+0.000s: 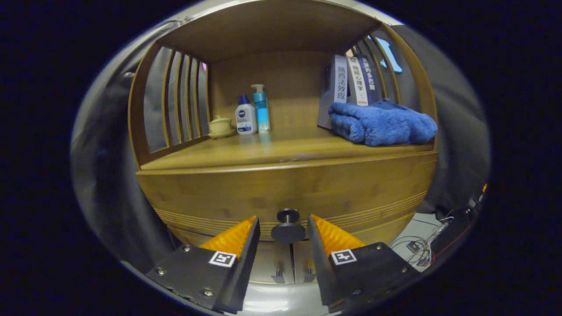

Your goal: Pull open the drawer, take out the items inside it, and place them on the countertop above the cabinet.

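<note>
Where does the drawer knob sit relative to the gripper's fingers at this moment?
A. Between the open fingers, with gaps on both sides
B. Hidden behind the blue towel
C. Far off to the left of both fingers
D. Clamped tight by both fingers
A: the drawer knob sits between the fingers of the open gripper, a gap showing on each side.

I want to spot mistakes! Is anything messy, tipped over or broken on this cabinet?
Nothing stands out. The bottles, lidded cup, books and folded blue towel sit tidily on the countertop. The drawer is shut; the open tongs flank its knob.
</note>
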Available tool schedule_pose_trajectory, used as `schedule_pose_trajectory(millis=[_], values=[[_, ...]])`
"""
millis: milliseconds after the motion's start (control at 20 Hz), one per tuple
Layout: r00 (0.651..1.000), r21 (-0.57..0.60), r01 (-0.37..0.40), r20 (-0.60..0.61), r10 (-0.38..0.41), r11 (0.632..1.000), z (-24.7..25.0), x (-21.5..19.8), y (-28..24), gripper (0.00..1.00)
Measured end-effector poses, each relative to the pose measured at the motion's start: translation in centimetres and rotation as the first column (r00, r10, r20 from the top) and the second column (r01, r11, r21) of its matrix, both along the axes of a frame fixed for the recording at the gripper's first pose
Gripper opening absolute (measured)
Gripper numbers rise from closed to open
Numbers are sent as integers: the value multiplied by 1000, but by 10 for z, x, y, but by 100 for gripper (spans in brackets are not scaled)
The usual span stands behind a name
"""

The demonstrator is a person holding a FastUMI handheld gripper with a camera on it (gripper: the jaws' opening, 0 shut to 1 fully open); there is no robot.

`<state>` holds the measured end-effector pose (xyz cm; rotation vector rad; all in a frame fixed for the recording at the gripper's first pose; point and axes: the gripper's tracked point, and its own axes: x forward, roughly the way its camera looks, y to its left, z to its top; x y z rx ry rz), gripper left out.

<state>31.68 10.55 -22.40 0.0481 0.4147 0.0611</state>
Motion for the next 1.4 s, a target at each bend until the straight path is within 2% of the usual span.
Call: schedule_pose_trajectory(millis=[150, 200, 250, 300, 500, 700, 900, 1400], values=[[1000, -34, 13, -10, -14, 999, -4, 0, -4, 47], [1000, -38, 9, -8, -10, 999, -7, 6, -4, 47], [1000, -44, 9, -8, -9, 999, -5, 4, -4, 42], [1000, -46, 10, -3, -10, 999, -4, 3, -5, 41], [1000, -32, 16, -16, -16, 999, -5, 5, -4, 27], [999, -27, 26, -29, -26, 999, -4, -4, -4, 28], [998, -4, 45, -32, -45, 999, -1, -41, -5, 28], [993, -35, 82, -78, -85, 996, 6, -128, -16, 28]])
